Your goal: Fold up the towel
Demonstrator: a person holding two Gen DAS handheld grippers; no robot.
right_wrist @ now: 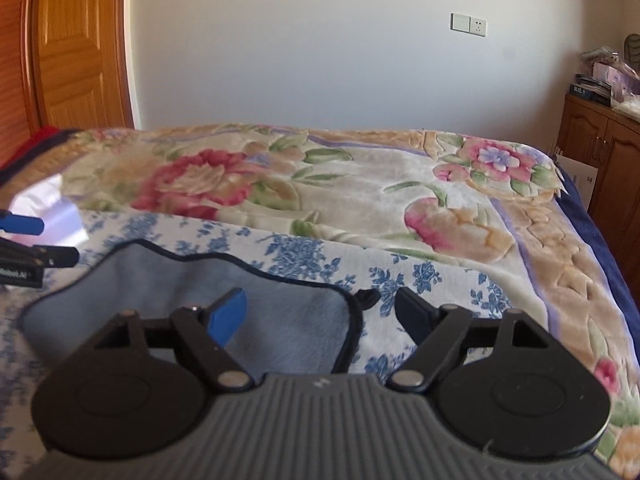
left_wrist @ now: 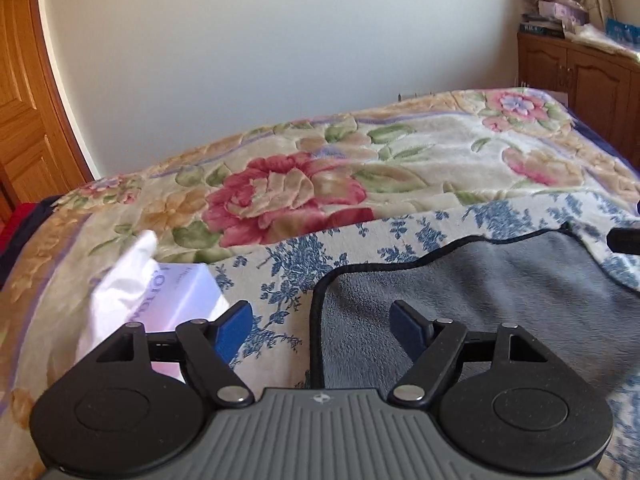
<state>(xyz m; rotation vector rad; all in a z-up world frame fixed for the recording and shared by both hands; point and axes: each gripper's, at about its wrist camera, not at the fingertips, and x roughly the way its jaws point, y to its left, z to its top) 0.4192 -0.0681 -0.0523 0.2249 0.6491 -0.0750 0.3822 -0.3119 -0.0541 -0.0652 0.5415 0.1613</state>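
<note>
A grey towel (left_wrist: 472, 300) with a dark hem lies on a white cloth with blue flowers (left_wrist: 304, 264) on the bed. My left gripper (left_wrist: 322, 326) is open above the towel's left edge, holding nothing. In the right wrist view the towel (right_wrist: 168, 284) lies with a wavy far edge. My right gripper (right_wrist: 320, 316) is open over the towel's right corner, holding nothing. The left gripper's blue fingertip (right_wrist: 24, 224) shows at the left edge of the right wrist view, and a dark part of the right gripper (left_wrist: 624, 240) at the right edge of the left wrist view.
A floral blanket (left_wrist: 320, 168) covers the bed. A white tissue pack (left_wrist: 160, 292) lies to the towel's left. A wooden cabinet (left_wrist: 580, 76) with clutter stands at the far right, a wooden door (right_wrist: 72, 40) at the left.
</note>
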